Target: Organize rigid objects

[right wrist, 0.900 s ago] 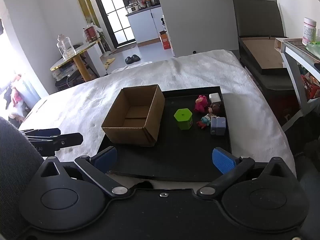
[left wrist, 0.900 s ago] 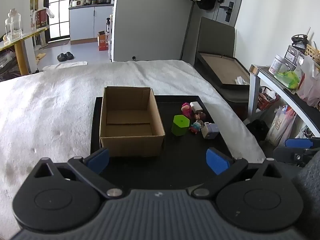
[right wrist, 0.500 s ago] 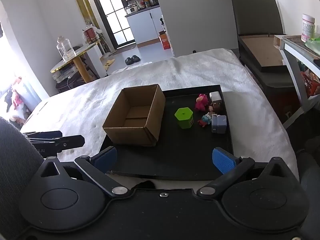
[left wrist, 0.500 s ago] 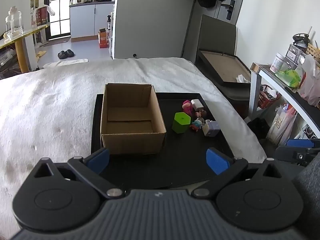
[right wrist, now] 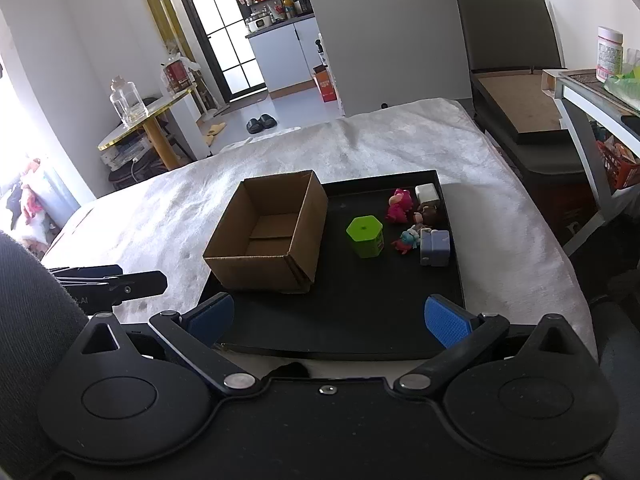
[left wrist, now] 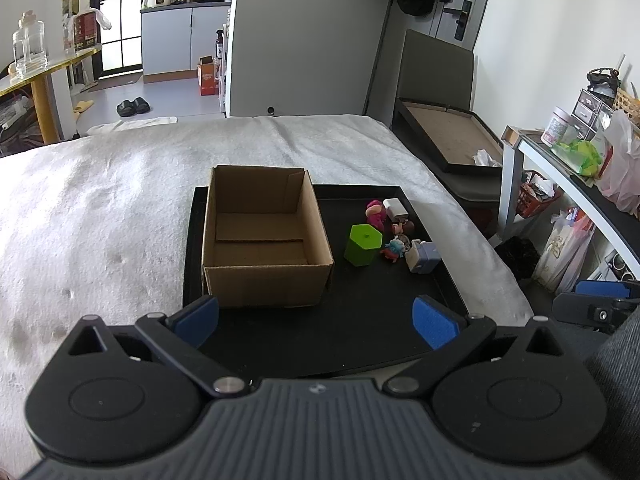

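An open, empty cardboard box stands on the left half of a black tray laid on a white bed cover. To its right sit a green hexagonal container, a pink figure, a white block, a small brown figure, a small teal and red figure and a pale blue block. My left gripper and right gripper hover open over the tray's near edge, both empty.
The white bed cover spreads to the left and behind the tray. A desk with bags and jars stands at the right, beyond the bed edge. A dark framed board leans behind the bed.
Both views have tilted slightly, so the tray and box sit a little lower in the pictures. Nothing on the tray has moved and both grippers stay open.
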The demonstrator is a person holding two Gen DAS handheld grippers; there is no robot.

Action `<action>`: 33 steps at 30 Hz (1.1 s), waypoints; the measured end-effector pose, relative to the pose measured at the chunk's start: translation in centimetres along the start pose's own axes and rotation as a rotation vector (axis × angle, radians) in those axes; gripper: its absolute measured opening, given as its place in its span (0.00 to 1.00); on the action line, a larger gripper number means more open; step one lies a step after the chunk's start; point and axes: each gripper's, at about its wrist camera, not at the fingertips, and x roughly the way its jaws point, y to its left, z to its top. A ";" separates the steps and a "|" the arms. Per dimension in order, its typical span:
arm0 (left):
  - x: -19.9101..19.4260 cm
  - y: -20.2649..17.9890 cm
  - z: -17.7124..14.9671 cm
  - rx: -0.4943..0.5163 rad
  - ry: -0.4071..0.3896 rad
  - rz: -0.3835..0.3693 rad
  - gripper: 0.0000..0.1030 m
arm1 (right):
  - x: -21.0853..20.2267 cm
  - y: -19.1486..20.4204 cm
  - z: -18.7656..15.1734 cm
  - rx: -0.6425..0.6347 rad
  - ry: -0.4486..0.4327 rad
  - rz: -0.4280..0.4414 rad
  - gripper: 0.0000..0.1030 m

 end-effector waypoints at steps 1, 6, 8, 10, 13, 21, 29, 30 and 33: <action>0.0 0.0 0.0 0.000 0.000 0.000 1.00 | 0.0 0.0 0.0 0.000 0.000 0.000 1.00; 0.0 0.0 0.0 -0.001 -0.001 0.001 1.00 | 0.0 0.0 0.0 0.002 0.001 0.001 1.00; 0.0 0.0 0.0 -0.003 0.000 0.001 1.00 | 0.0 0.0 0.0 0.001 -0.001 0.000 1.00; -0.1 0.0 -0.1 -0.003 -0.002 0.002 1.00 | 0.1 0.0 0.1 0.000 -0.001 -0.001 1.00; -0.1 0.0 0.0 -0.003 -0.001 0.001 1.00 | 0.0 0.0 0.1 0.002 0.000 0.000 1.00; -0.1 0.1 0.0 -0.003 -0.002 0.001 1.00 | 0.0 0.0 0.0 0.001 -0.003 0.000 1.00; -0.4 0.2 0.0 0.002 -0.003 0.016 1.00 | 0.0 0.3 0.5 -0.010 -0.010 -0.003 1.00; -0.4 0.2 0.0 0.002 -0.004 0.018 1.00 | -0.1 0.3 0.4 -0.007 -0.013 -0.004 1.00; -0.6 0.1 0.0 0.003 -0.007 0.021 0.99 | -0.1 0.3 0.4 -0.004 -0.012 0.000 1.00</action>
